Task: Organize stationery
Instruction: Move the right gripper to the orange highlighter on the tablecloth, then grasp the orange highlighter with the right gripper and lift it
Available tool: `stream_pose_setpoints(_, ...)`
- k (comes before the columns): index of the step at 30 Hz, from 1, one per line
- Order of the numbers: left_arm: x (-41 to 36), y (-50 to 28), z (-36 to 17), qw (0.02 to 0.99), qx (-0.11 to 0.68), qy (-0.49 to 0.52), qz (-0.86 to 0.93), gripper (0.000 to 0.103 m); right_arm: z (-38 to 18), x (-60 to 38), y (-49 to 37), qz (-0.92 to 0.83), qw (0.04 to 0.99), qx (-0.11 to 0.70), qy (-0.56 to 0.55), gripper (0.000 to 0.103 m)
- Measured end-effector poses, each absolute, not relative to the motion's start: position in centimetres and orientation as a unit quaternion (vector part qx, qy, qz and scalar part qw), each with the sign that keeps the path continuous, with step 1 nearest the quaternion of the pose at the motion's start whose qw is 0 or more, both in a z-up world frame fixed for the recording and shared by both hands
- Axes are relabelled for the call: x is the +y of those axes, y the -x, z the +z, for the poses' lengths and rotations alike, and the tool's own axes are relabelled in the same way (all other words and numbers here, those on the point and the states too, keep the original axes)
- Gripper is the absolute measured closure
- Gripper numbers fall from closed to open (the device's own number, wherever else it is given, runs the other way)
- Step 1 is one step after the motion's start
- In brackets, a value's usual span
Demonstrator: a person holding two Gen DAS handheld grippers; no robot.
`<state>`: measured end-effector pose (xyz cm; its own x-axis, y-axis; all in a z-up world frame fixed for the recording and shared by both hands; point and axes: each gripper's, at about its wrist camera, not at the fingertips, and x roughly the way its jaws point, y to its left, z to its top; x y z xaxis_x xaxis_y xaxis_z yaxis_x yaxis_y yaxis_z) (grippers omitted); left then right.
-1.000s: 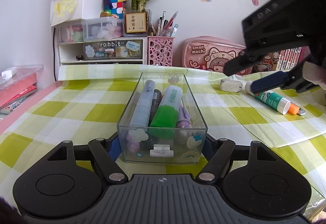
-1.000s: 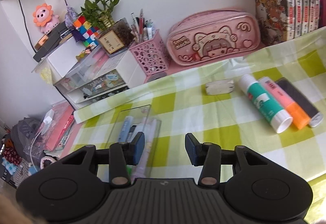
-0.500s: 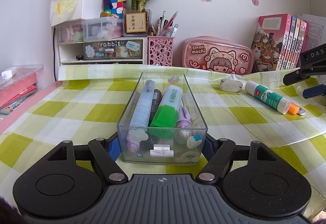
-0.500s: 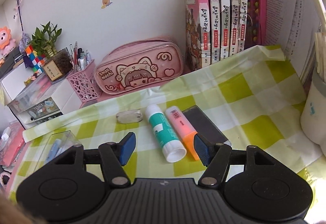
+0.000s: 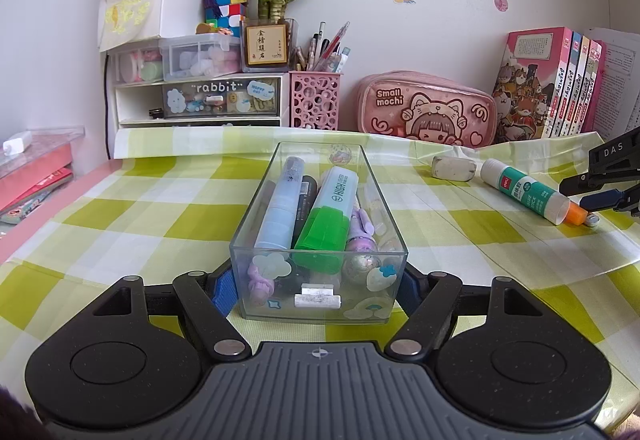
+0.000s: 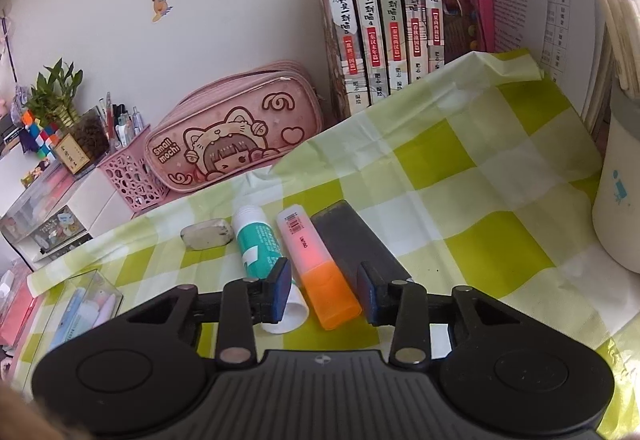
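Right tongs [image 6: 323,290] closing round orange marker [image 6: 320,272], not yet pinching: squeeze its middle, miss glue stick [image 6: 264,252]. Left tongs [image 5: 318,290] hug clear box [image 5: 320,280] tight.

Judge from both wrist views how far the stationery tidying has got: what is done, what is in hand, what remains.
Done: several markers lie in the clear box, which the left gripper clamps. In hand: the right gripper is closing around the orange highlighter, not yet gripping. Left: the glue stick, eraser and black case.

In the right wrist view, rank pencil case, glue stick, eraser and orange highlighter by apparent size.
1. Pencil case
2. Orange highlighter and glue stick: alike, the stick partly hidden
3. Eraser
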<state>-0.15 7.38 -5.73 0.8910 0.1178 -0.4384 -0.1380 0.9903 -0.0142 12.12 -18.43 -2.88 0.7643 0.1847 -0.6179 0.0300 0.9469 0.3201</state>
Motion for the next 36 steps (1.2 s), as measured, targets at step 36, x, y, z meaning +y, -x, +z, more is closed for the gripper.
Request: stream_pose_setpoints(36,7.4,0.1,-5.7,0.972,0.224,0.023,0.066,0.03,-2.2,-9.0,-4.8,0.238,0.873,0.379,0.196,0.053)
